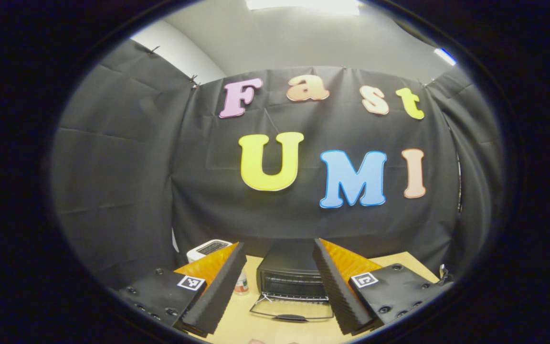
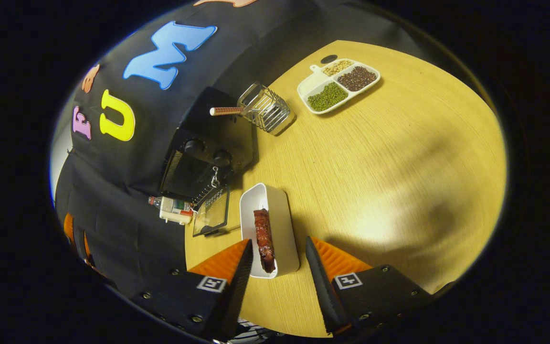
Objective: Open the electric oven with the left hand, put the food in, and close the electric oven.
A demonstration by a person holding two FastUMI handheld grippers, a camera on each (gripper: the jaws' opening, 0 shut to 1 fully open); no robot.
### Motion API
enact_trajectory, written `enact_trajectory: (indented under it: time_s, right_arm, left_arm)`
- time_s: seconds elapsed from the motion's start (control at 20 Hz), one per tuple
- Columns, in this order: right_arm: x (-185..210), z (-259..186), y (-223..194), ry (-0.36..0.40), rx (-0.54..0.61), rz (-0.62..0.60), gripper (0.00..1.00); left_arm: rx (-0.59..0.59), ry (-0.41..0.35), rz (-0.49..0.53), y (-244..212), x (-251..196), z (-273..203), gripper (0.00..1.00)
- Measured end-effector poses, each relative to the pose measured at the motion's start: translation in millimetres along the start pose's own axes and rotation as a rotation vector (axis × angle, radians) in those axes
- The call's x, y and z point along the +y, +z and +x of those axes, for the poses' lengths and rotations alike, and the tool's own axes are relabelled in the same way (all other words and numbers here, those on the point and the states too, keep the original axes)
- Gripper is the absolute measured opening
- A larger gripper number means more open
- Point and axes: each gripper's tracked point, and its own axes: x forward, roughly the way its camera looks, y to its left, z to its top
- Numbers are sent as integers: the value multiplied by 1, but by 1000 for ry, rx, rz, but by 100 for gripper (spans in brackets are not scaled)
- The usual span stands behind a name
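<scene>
While the right gripper (image 2: 277, 267) hangs over the table (image 2: 399, 167), fingers spread, holding nothing, a white tray (image 2: 282, 224) with the browned food (image 2: 264, 239) lies just ahead. Beyond sits the electric oven (image 2: 203, 162), door (image 2: 213, 210) dropped flat. Left gripper (image 1: 280, 282): spread wide, empty, facing the oven.

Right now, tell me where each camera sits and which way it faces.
Left gripper view: rides the left gripper, level, facing the oven with its door down.
Right gripper view: rides the right gripper, tilted down over the table, fingers open around the white tray holding meat.
Shared: oven, door, table.
</scene>
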Motion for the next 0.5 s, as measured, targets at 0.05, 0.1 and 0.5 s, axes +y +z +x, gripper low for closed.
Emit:
enact_trajectory:
  time_s: [0.05, 0.1, 0.5]
  right_arm:
    - [4, 5, 0, 18, 4, 10, 58]
    - [9, 6, -2, 44, 18, 20, 58]
    - [18, 11, 3, 25, -5, 16, 15]
  left_arm:
    - [3, 11, -2, -2, 1, -3, 99]
    - [4, 18, -6, -1, 0, -5, 99]
    - [21, -64, -18, -10, -9, 20, 99]
